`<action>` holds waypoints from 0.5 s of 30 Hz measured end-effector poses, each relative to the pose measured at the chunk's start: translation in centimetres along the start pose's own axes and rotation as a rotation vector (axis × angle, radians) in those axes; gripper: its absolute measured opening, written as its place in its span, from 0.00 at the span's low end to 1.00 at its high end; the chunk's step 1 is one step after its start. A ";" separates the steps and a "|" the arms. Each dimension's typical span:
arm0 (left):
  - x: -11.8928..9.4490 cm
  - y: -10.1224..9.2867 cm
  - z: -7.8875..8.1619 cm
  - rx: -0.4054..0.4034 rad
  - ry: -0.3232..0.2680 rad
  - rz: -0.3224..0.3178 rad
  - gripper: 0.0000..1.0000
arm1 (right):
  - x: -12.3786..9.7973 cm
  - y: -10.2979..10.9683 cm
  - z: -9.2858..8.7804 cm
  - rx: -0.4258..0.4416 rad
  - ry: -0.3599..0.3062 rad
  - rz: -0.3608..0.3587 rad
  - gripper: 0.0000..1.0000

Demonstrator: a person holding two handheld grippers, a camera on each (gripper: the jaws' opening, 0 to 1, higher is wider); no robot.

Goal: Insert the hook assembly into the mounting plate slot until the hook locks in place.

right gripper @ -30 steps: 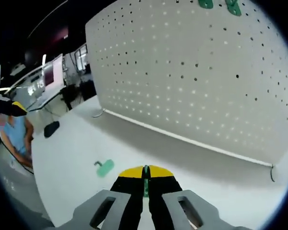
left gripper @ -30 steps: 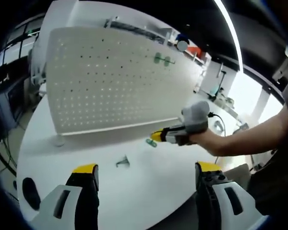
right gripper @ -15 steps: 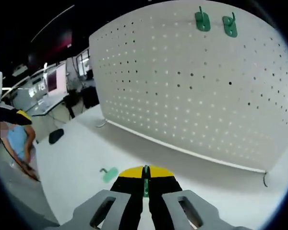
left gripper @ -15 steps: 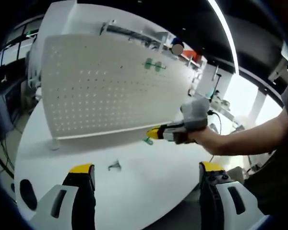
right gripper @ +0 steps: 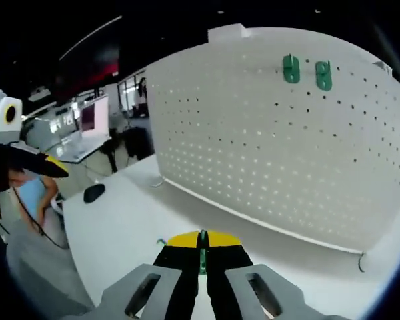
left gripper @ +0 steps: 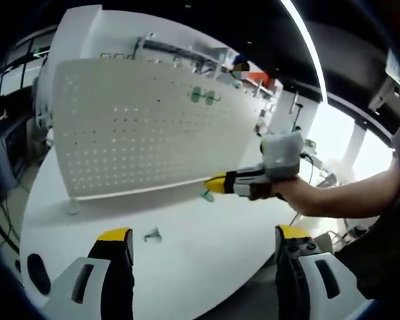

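Left of the pegboard (left gripper: 147, 127), the left gripper (left gripper: 200, 257) is hanging back over the worktop (left gripper: 207, 240) with its jaws standing wide and empty, a spare green hook (left gripper: 152, 235) lying below the board's foot. The right gripper (right gripper: 201, 248) is pointing at the board with its jaws pinching tight on a green hook piece (right gripper: 201, 261), carried edge-on, probably so its tab can meet a slot. Two hooks (right gripper: 307, 71) are already sitting high on the board's right, likely marking the row to aim for.
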State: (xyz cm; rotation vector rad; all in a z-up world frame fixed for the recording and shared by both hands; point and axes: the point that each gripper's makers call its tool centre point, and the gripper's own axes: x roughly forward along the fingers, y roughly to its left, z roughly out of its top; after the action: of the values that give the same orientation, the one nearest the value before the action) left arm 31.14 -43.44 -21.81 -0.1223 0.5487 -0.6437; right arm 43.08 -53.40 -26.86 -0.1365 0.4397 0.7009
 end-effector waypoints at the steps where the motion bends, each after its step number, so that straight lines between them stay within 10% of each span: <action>1: 0.1 0.0 0.0 0.006 0.003 0.000 0.89 | -0.3 0.4 0.4 -0.004 -0.011 0.010 0.00; 15: 0.3 0.2 0.7 -0.002 -0.017 0.018 0.86 | -4.3 6.7 5.5 0.062 -0.155 0.166 0.00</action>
State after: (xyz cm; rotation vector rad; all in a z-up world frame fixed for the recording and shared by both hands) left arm 31.83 -43.47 -21.37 -0.1242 0.5333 -0.6247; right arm 37.72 -49.44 -19.83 0.0130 0.3261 0.8532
